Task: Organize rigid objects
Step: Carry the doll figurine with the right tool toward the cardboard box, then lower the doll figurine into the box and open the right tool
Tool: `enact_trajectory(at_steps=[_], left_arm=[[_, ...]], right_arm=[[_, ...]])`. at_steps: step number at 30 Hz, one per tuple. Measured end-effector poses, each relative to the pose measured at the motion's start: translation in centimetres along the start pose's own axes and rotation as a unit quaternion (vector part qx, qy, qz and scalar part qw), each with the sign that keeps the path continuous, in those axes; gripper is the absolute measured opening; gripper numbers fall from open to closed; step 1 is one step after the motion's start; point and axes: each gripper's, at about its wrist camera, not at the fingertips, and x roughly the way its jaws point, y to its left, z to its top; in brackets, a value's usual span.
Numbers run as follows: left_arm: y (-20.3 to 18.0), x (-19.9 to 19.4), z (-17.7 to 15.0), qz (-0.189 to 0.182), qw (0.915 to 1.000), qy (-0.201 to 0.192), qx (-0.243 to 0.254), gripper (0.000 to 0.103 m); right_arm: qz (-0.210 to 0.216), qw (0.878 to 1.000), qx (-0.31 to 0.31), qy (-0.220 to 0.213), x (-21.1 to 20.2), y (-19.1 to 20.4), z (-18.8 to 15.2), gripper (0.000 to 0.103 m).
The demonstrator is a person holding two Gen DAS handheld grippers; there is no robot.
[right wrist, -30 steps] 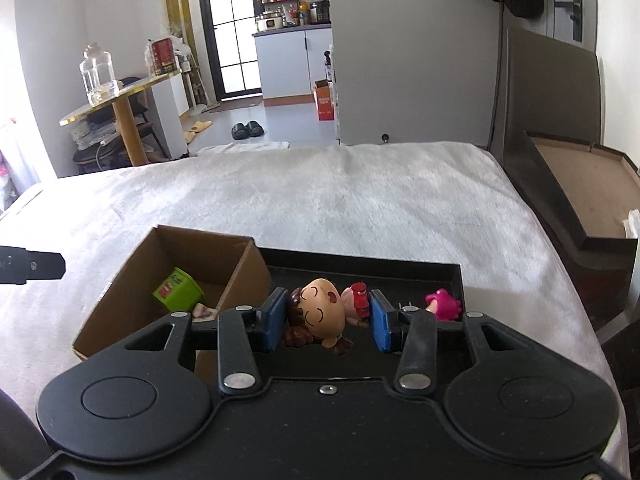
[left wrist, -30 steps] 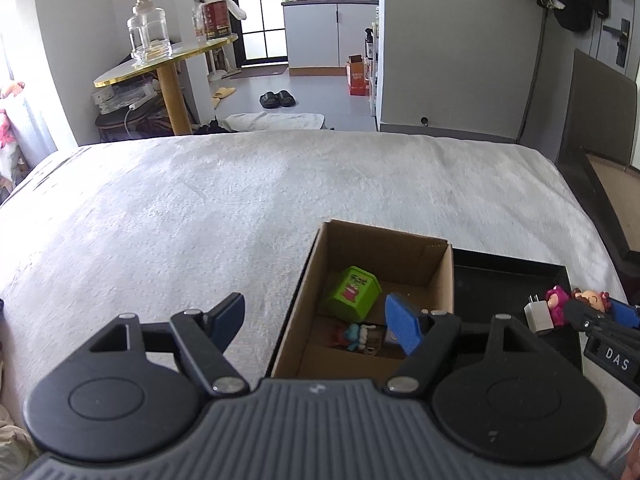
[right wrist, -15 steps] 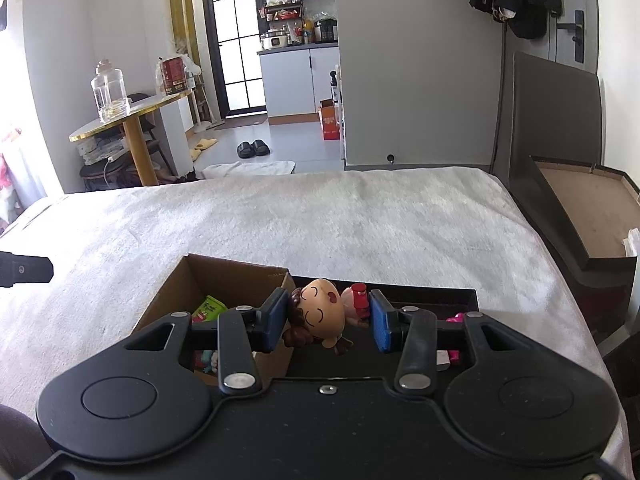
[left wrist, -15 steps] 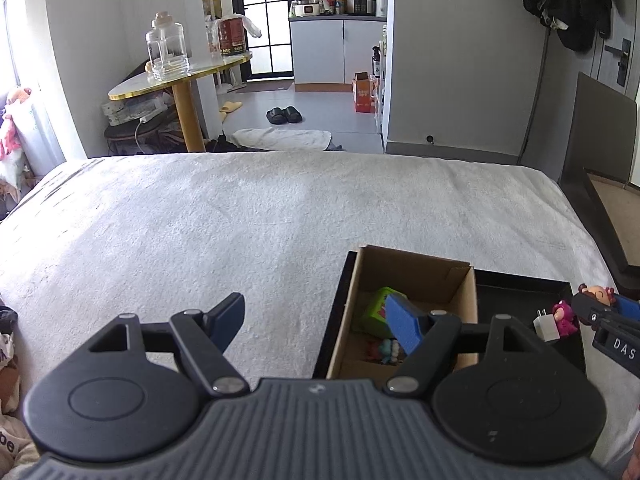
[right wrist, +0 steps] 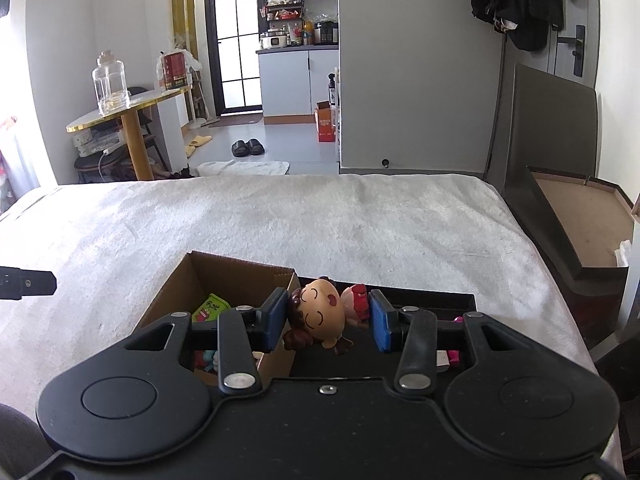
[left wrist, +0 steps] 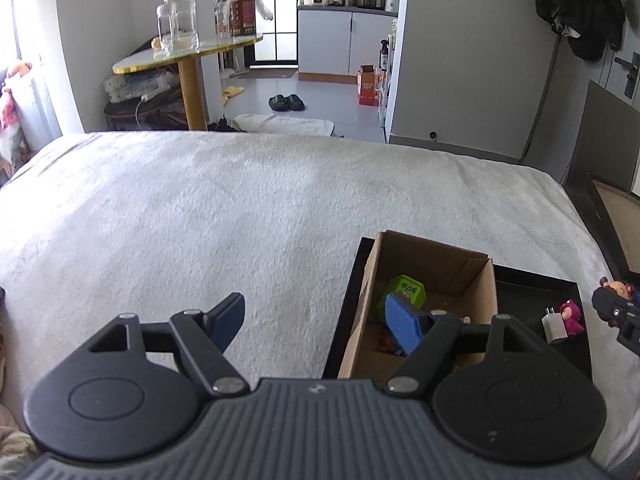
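My right gripper (right wrist: 329, 320) is shut on a small doll figurine (right wrist: 322, 316) with a round face and brown hair, held sideways above the seam between a cardboard box (right wrist: 236, 276) and a black tray (right wrist: 424, 300). The same doll (left wrist: 614, 288) shows at the right edge of the left wrist view. My left gripper (left wrist: 316, 320) stands open and empty over the white bedspread (left wrist: 200, 220), left of the cardboard box (left wrist: 436, 252). Inside the box lie a green toy block (left wrist: 404, 290) and other small toys. A white charger plug (left wrist: 554, 326) and a pink figurine (left wrist: 570, 314) lie in the black tray (left wrist: 536, 280).
The bed ends ahead at a grey floor with black slippers (left wrist: 286, 102). A round gold-edged side table (left wrist: 184, 54) carrying a glass jar (left wrist: 178, 20) stands far left. A dark open case (right wrist: 576, 208) sits off the bed's right side.
The left gripper has slid leftward, so the box and tray now sit further right in its view. The right gripper has drawn back and risen slightly, still holding the doll.
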Motion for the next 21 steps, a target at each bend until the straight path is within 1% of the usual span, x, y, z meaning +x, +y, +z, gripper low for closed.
enact_trajectory(at_steps=[7, 17, 21], left_arm=[[-0.4, 1.8, -0.6, -0.013, 0.9999, 0.008, 0.001, 0.076], [-0.3, 4.6, -2.0, -0.024, 0.9994, 0.026, 0.004, 0.076], [0.0, 6.1, -2.3, -0.032, 0.9986, 0.042, -0.005, 0.076]], right_arm=[[-0.004, 1.000, -0.011, 0.002, 0.3, 0.7, 0.2, 0.043], [0.014, 0.999, -0.031, 0.019, 2.2, 2.7, -0.1, 0.043], [0.020, 0.999, -0.038, 0.027, 3.2, 3.6, -0.1, 0.043]])
